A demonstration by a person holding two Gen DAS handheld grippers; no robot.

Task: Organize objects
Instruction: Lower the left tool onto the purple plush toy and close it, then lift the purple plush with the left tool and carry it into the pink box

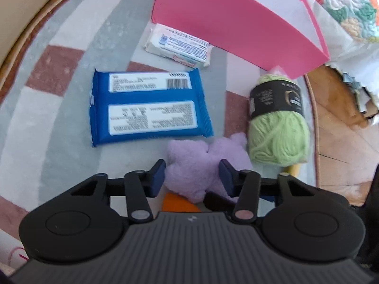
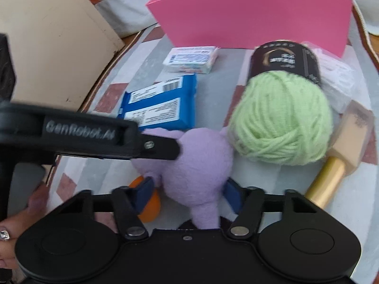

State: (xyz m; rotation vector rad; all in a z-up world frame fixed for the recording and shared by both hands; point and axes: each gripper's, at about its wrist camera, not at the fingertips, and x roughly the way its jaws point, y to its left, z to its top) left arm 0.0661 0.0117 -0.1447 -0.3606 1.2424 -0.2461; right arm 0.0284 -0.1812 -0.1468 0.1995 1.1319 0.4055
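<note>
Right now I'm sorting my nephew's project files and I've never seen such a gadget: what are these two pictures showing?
There is no robot here. A person holds a hand-held two-finger gripper in each hand, and a wide-angle camera on each one looks forward along its fingers. One picture comes from the left gripper, the other from the right gripper.

Both sets of blue fingers sit on either side of a purple plush toy; both look open, not squeezing. On the striped rug lie a blue wipes packet, a white wrapped pack, a green yarn ball, a gold-handled object and something orange partly hidden. An open pink box stands behind them.
</note>
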